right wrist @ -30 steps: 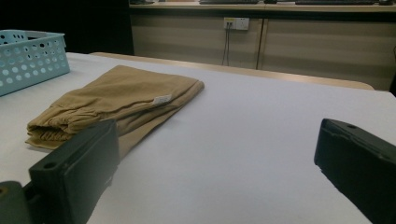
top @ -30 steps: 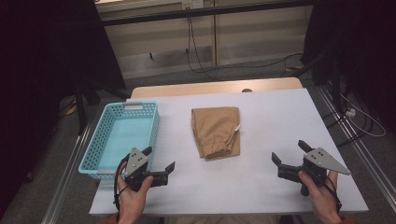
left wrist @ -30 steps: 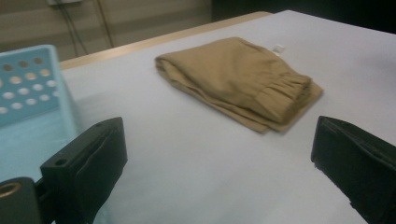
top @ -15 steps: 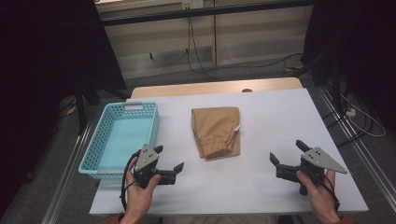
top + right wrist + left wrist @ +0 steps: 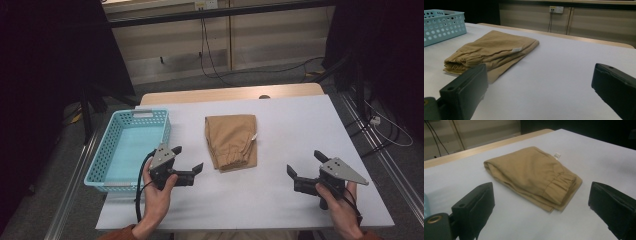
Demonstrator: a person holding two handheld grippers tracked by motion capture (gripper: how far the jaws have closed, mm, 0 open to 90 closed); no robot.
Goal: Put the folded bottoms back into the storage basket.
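Note:
A folded tan garment (image 5: 231,140) with an elastic waistband and a small white tag lies in the middle of the white table (image 5: 300,125). In the left gripper view the garment (image 5: 534,175) lies just beyond the wide-apart jaws. My left gripper (image 5: 188,160) is open, low over the table, a short way left of the garment's near end. My right gripper (image 5: 305,164) is open near the front right, well clear of the cloth. From the right gripper view the garment (image 5: 491,51) sits ahead and to the left. Neither gripper holds anything.
An empty light blue perforated basket (image 5: 107,160) stands at the table's left side, also seen as the basket (image 5: 442,25) in the right gripper view. A wooden strip (image 5: 230,94) edges the table's far side. Cables hang on the wall behind.
My left gripper has moved right and forward, from beside the basket toward the garment's near end. The right gripper has barely shifted. Both stay open.

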